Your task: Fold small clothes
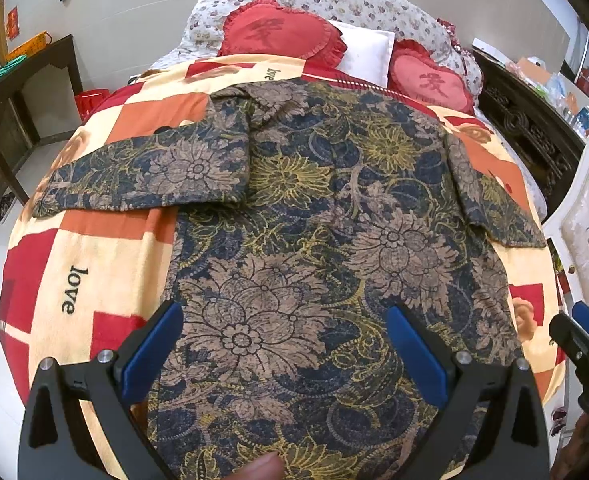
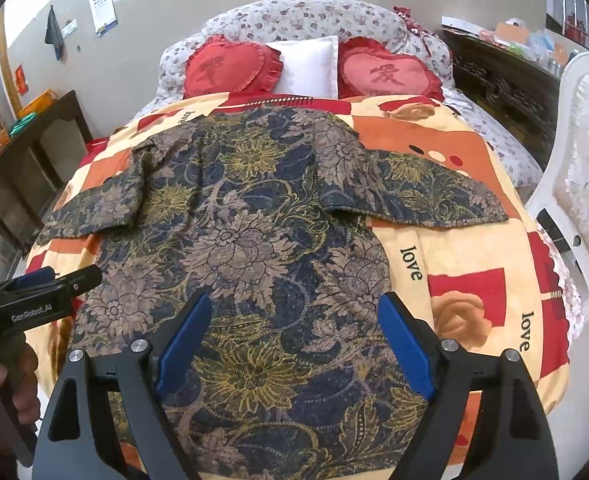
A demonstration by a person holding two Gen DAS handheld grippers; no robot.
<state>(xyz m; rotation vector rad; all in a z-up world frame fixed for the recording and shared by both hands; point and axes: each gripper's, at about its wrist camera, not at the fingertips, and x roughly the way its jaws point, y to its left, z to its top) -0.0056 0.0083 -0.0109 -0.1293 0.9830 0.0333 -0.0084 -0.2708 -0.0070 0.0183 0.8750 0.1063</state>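
A dark blue shirt with brown and yellow flower print (image 1: 318, 240) (image 2: 246, 248) lies spread flat on the bed, collar toward the pillows, both short sleeves out to the sides. My left gripper (image 1: 284, 312) hovers open over the shirt's lower left part, its blue pads wide apart with nothing between them. My right gripper (image 2: 296, 300) hovers open above the lower right part of the shirt, also holding nothing. The left gripper (image 2: 46, 276) shows at the left edge of the right wrist view, held by a hand. The right gripper's tip (image 1: 582, 328) shows at the right edge of the left wrist view.
The shirt rests on a red, orange and cream blanket (image 1: 74, 248) (image 2: 466, 280) printed with "love". Two red heart cushions (image 2: 230, 66) and a white pillow (image 2: 306, 64) lie at the bed's head. A white chair (image 2: 582, 176) stands right, a dark table (image 1: 18, 92) left.
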